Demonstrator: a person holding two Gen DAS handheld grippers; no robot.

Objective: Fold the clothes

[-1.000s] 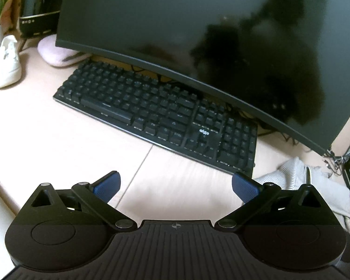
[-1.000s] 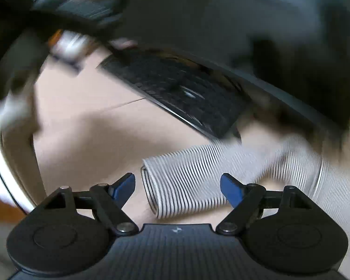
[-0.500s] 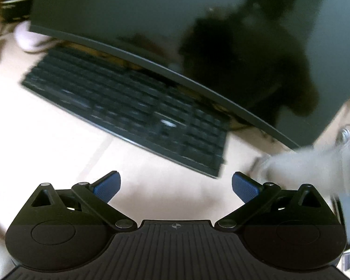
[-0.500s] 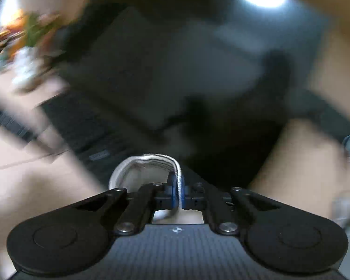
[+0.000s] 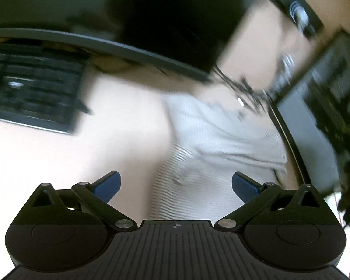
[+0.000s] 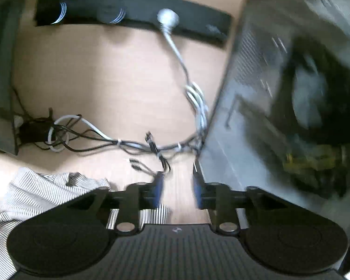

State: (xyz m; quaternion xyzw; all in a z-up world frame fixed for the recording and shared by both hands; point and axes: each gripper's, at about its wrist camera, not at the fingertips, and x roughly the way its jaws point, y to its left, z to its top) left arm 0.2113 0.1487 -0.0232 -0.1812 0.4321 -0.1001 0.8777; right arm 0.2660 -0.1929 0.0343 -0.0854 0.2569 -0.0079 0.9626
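Two claws show no readable writing around them. Left claw (image 5: 176,184) gapes wide above the striped garment (image 5: 212,144) crumpled on the counter (image 5: 58,158); right claw (image 6: 176,191) is opening, empty, beside cables (image 6: 128,143).

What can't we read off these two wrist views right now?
- Striped garment: left wrist view, motion blur hides its folds; the claw body covers its near end.
- Same garment: right wrist view, cut off by the left edge and the claw body.
- Keyboard: left view, keys smeared, cut off at the left edge.
- Computer case: right view, too blurred to read.
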